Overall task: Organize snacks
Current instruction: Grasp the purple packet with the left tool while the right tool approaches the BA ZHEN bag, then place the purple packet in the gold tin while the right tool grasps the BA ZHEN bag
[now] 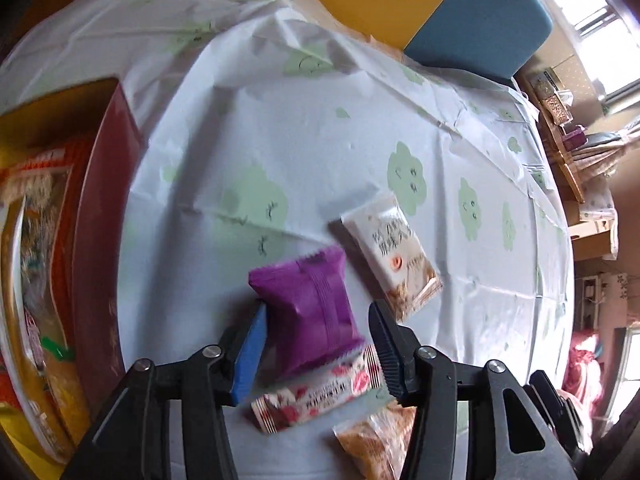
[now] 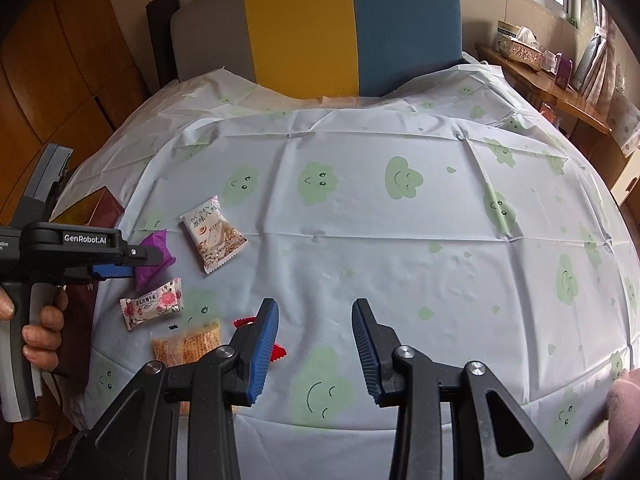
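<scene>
Purple snack packet (image 1: 310, 312) sits between the downward-tilted left tool's (image 1: 320, 344) parted jaws.

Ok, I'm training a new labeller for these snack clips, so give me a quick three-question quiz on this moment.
1. Which packet lies between the fingers of the left gripper?
A. the white packet
B. the purple packet
C. the rose-printed packet
2. True or false: the right gripper holds a snack.
3. In the left wrist view, on which side of the purple packet does the dark red box stand?

Key: 1 B. 2 False: its jaws stand apart with only cloth between them. 3 Left.
</scene>
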